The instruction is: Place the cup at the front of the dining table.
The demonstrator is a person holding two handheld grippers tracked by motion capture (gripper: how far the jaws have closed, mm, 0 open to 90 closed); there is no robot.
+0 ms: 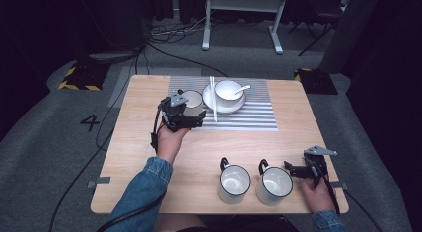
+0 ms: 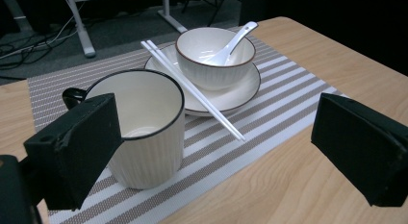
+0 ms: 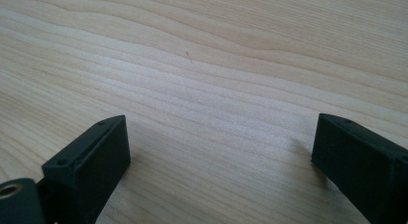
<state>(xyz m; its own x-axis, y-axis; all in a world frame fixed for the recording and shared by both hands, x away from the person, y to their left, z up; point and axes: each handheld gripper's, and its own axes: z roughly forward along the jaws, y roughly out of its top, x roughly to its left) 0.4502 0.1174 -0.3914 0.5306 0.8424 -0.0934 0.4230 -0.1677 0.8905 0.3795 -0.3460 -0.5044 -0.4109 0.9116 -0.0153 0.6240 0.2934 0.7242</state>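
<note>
A white ribbed mug with a dark rim [image 1: 192, 101] [image 2: 144, 128] stands on the left part of a grey striped placemat [image 1: 249, 117] [image 2: 269, 118]. My left gripper [image 1: 191, 117] [image 2: 214, 125] is open just in front of it, and its left jaw overlaps the mug's near side. To the mug's right, a white bowl [image 1: 229, 90] [image 2: 214, 56] with a spoon [image 2: 231, 43] sits on a plate [image 2: 240, 92], with chopsticks [image 1: 214, 100] [image 2: 192, 89] laid across the rim. My right gripper [image 1: 294, 171] [image 3: 219, 142] is open and empty over bare wood.
Two more white mugs [image 1: 234, 183] [image 1: 273, 185] stand near the front edge of the wooden table [image 1: 149, 142], the right one just left of my right gripper. Cables and desk legs [image 1: 276, 40] are on the grey floor beyond the table.
</note>
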